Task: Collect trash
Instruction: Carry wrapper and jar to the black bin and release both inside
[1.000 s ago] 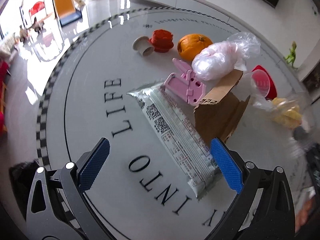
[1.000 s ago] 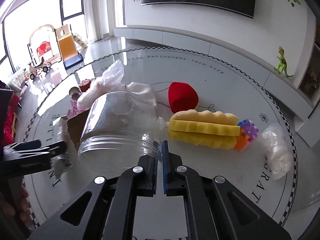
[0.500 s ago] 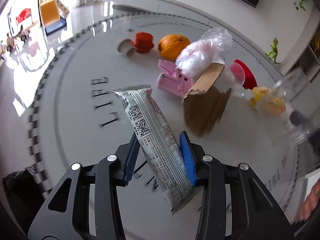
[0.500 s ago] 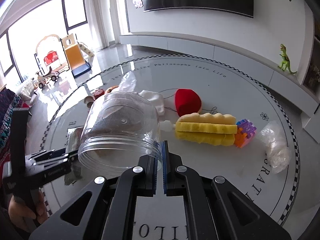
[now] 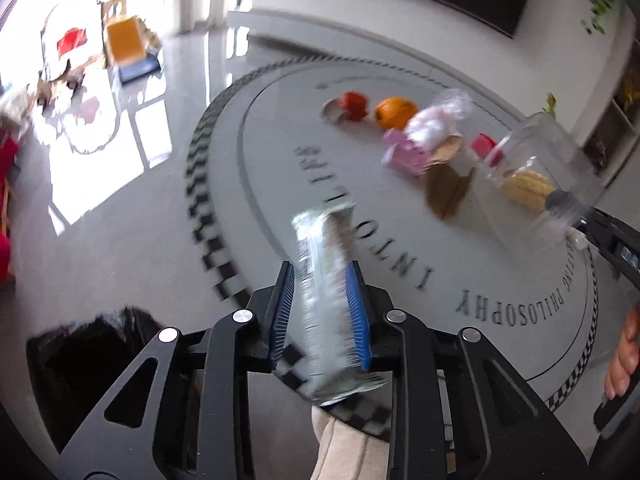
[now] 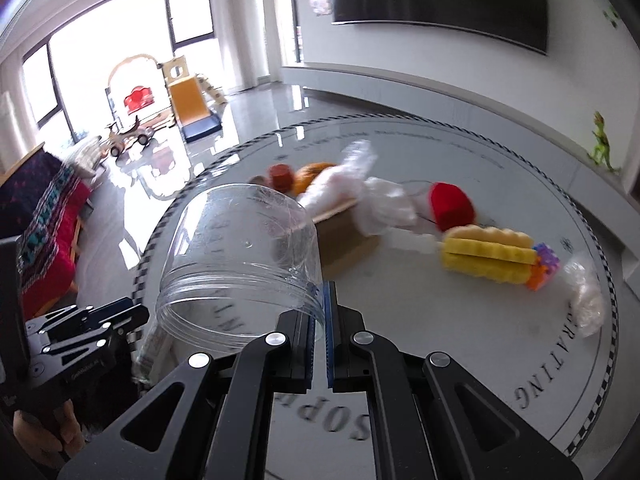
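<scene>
snack wrapper pinched between the blue pads of the left claw, lifted clear of the counter and hanging over its near edge. the jaws have just been closing and now clamp the wrapper about mid-length, so both ends stick out, one up and forward, one down toward the camera. likely gripped across the narrow width because a flat film pack only holds that way. it looks long, flat, silvery-white with dark small print, badly motion-blurred; cannot read the print.

clear plastic jar held by its rim in the right claw, jaws nearly together with only the thin jar wall between the pads. jar lies tipped on its side, mouth toward the left claw, probably so the wrapper can go straight in. jar looks empty, threaded at the mouth, scuffed. in the left view it floats at right, above the counter.

black bin bag sits low beside the counter's edge, under the left claw's side; could be the real target, cannot say which.

still on the counter: cardboard piece, white plastic bag, pink clip, orange, red cup, yellow sponge, a second clear bag off to the right. much left to collect.
</scene>
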`<action>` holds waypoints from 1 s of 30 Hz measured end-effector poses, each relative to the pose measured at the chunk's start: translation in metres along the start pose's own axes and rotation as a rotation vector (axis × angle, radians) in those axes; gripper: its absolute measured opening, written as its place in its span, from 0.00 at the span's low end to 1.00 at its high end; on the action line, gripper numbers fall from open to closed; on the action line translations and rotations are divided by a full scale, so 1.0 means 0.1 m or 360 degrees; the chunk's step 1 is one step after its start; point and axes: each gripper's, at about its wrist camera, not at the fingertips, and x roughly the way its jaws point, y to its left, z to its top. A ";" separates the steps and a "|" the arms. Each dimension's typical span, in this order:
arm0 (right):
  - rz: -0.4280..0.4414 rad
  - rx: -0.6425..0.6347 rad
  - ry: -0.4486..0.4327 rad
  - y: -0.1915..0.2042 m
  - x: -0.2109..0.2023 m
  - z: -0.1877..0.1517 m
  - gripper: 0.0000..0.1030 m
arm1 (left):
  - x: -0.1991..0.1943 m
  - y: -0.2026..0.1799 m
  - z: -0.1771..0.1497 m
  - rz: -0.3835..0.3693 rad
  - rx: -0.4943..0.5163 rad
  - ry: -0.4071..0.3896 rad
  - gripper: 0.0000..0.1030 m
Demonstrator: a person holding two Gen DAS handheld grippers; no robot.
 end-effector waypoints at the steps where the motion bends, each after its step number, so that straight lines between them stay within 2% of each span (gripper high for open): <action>1: 0.0002 -0.0004 0.0002 0.04 0.00 0.00 0.05 | 0.08 0.05 0.00 -0.0031 -0.0023 0.0051 0.20; 2: 0.0012 -0.0001 0.0005 0.08 0.00 0.01 0.05 | 0.11 0.05 0.00 -0.0075 -0.0024 0.0063 0.20; 6: -0.0009 -0.0033 -0.0008 0.11 -0.04 0.02 0.05 | 0.17 0.05 0.05 -0.0116 -0.0095 0.0093 0.20; 7: -0.0008 -0.0029 -0.0009 0.10 -0.05 0.02 0.05 | 0.22 0.02 0.08 -0.0099 -0.0093 0.0110 0.24; 10: -0.0003 -0.0022 -0.0012 0.06 -0.06 0.01 0.05 | 0.25 -0.05 0.12 -0.0034 -0.0075 0.0129 0.88; 12: 0.0003 -0.0017 -0.0011 0.04 -0.04 0.01 0.05 | 0.24 -0.13 0.13 0.0036 -0.0013 0.0106 0.88; 16: 0.0021 -0.0006 0.0000 -0.01 -0.01 0.00 0.05 | 0.33 -0.16 0.14 0.0115 0.0009 0.0168 0.88; 19: 0.0030 0.0010 0.0003 -0.05 0.00 -0.01 0.05 | 0.51 -0.15 0.11 0.0180 0.0012 0.0233 0.80; 21: 0.0031 0.0017 0.0008 -0.08 0.01 -0.02 0.05 | 0.52 -0.17 0.08 0.0224 0.0052 0.0201 0.76; 22: 0.0031 0.0020 0.0010 -0.09 0.01 -0.02 0.05 | 0.54 -0.19 0.07 0.0259 0.0084 0.0196 0.70; 23: 0.0033 0.0023 0.0013 -0.09 0.02 -0.02 0.05 | 0.53 -0.20 0.06 0.0289 0.0103 0.0179 0.54; 24: 0.0037 0.0024 0.0015 -0.09 0.03 -0.02 0.05 | 0.52 -0.20 0.06 0.0287 0.0120 0.0160 0.47; 25: 0.0041 0.0025 0.0016 -0.09 0.04 -0.01 0.05 | 0.50 -0.19 0.06 0.0274 0.0121 0.0156 0.29; 28: 0.0053 0.0022 0.0013 -0.04 0.03 0.00 0.05 | 0.43 -0.08 0.05 0.0183 0.0071 0.0162 0.29; 30: 0.0064 0.0009 0.0009 0.03 0.01 0.01 0.05 | 0.31 -0.03 0.03 0.0171 0.0060 0.0132 0.29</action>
